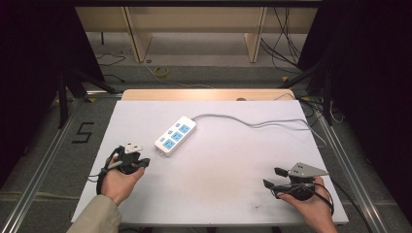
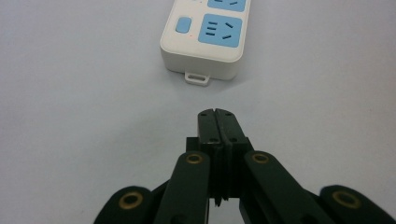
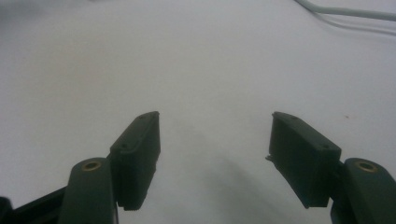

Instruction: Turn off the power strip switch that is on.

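Left gripper view: power strip (image 2: 204, 39) beyond left claw (image 2: 216, 113)

From my seat, the power strip (image 1: 175, 136) lies on the worktop (image 1: 218, 165) just ahead of my left tool (image 1: 141, 163), with its cable (image 1: 252, 122) running behind my right tool (image 1: 272, 177).

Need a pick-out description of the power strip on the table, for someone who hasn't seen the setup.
Start at the white table. Left of its middle, ahead of the left gripper with its shut jaws, lies a white rectangular plastic power strip, set diagonally. Its blue sockets and blue buttons, plus the grey cord trailing right, mark it out.
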